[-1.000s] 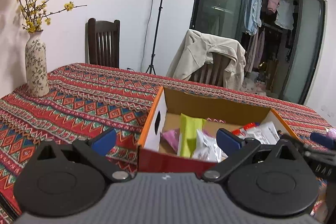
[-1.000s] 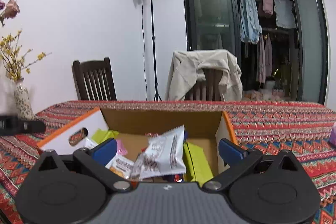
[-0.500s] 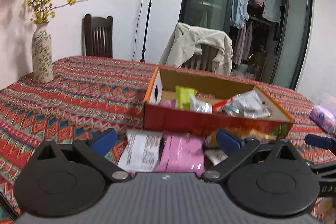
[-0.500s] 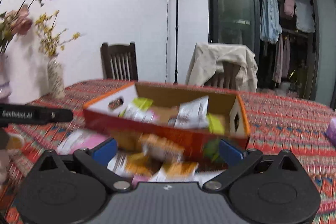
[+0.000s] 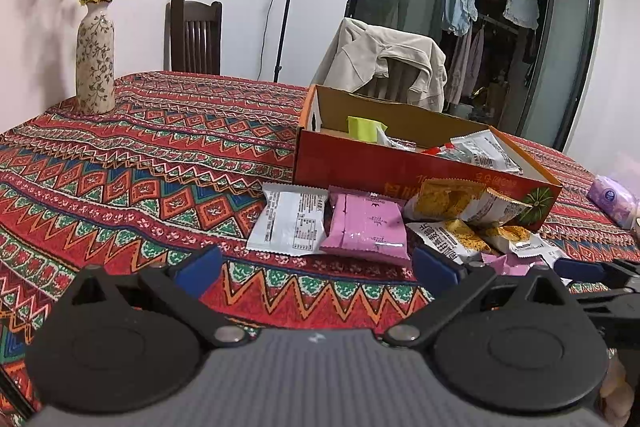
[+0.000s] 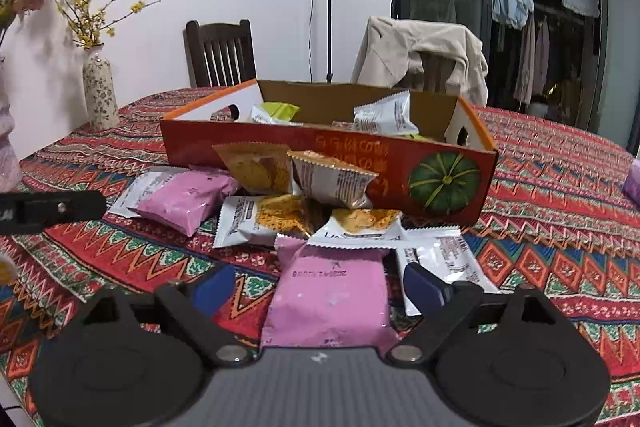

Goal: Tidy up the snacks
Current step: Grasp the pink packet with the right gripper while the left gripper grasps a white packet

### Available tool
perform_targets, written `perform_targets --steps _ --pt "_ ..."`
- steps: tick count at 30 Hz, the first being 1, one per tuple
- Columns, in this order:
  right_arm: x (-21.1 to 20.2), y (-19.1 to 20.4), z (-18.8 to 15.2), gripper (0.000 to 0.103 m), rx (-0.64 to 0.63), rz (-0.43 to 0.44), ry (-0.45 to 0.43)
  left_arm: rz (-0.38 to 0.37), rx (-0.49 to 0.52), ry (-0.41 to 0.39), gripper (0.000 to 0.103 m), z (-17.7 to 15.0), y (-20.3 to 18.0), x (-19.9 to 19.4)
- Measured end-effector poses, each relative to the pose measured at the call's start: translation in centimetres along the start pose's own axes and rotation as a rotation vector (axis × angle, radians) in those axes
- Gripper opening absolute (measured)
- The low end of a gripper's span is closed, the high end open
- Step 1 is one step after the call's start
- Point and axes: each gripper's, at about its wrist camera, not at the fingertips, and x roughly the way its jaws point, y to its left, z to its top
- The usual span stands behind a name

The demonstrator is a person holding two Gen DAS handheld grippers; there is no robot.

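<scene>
Red box (image 6: 280, 143) sits on the patterned tablecloth (image 5: 140, 163), long axis crosswise to both cameras, pumpkin end (image 6: 444, 183) to the right. Several packets inside, count unclear. In front, loose packets: two pink (image 6: 328, 295) (image 6: 184, 197), three or four orange-filled (image 6: 256, 169), two white (image 5: 290, 221). Right gripper (image 6: 318, 285) low, level, released, straddling near pink packet. Left gripper (image 5: 316, 265) spread, empty.
</scene>
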Motion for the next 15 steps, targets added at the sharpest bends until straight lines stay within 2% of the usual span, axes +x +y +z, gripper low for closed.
perform_targets --steps 4,6,9,12,15 --pt "1.2 0.4 0.1 0.073 -0.015 -0.029 0.042 -0.014 -0.008 -0.002 0.103 -0.2 0.2 0.0" --pt "1.7 0.5 -0.1 0.071 -0.02 -0.036 0.064 -0.019 -0.01 -0.002 0.103 -0.3 0.3 0.0" --pt "1.6 0.5 -0.1 0.069 -0.023 -0.03 0.061 -0.017 -0.015 0.001 0.103 -0.3 0.5 0.0" --pt "1.3 0.6 -0.3 0.062 -0.031 -0.016 0.05 -0.017 -0.019 0.003 0.103 -0.4 0.5 0.0" --pt "1.0 0.7 -0.5 0.061 -0.033 -0.017 0.042 -0.016 -0.022 0.005 0.103 -0.5 0.6 -0.1"
